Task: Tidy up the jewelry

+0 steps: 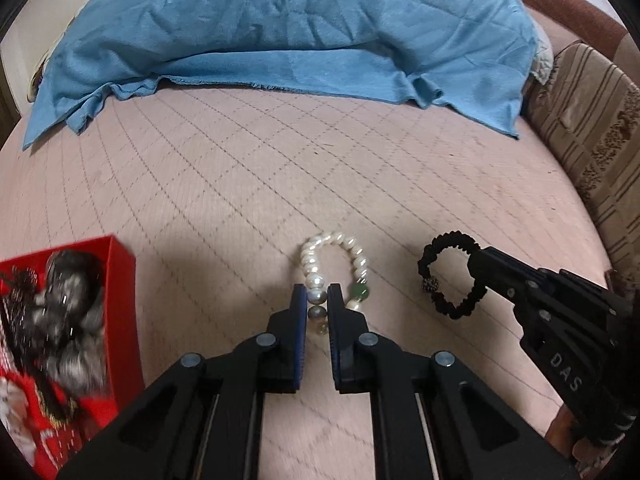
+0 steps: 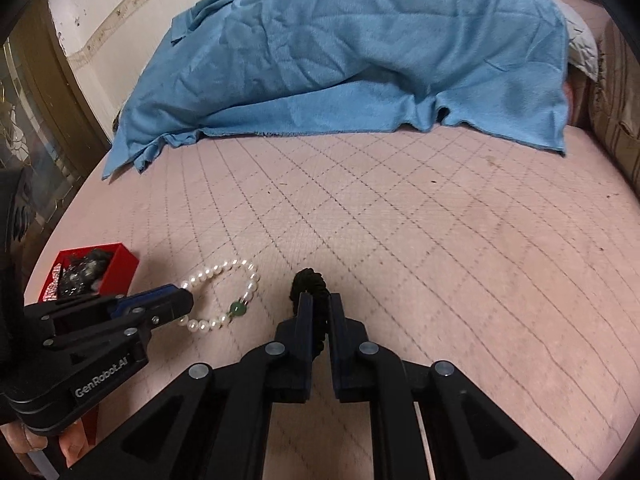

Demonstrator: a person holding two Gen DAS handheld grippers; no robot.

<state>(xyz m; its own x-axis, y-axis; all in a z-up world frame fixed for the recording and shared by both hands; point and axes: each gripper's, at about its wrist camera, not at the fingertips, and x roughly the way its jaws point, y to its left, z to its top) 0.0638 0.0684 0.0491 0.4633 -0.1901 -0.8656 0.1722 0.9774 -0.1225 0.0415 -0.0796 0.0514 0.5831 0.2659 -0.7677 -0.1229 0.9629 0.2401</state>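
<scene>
My left gripper (image 1: 318, 295) is shut on a white pearl bracelet (image 1: 334, 258) with one green bead (image 1: 359, 290); its loop hangs forward of the pads, just above the pink quilted bed. In the right wrist view that bracelet (image 2: 224, 292) hangs from the left gripper (image 2: 182, 300). My right gripper (image 2: 319, 307) is shut on a black braided bracelet (image 2: 308, 280), mostly hidden between the pads. In the left wrist view the black bracelet (image 1: 444, 276), with a small dark charm, dangles from the right gripper (image 1: 478, 266).
A red box (image 1: 120, 280) holding grey-black furry items and dark jewelry sits at the left, also seen as the red box (image 2: 124, 266). A rumpled blue blanket (image 1: 280, 28) covers the far bed. A striped cushion (image 1: 592, 132) borders the right side.
</scene>
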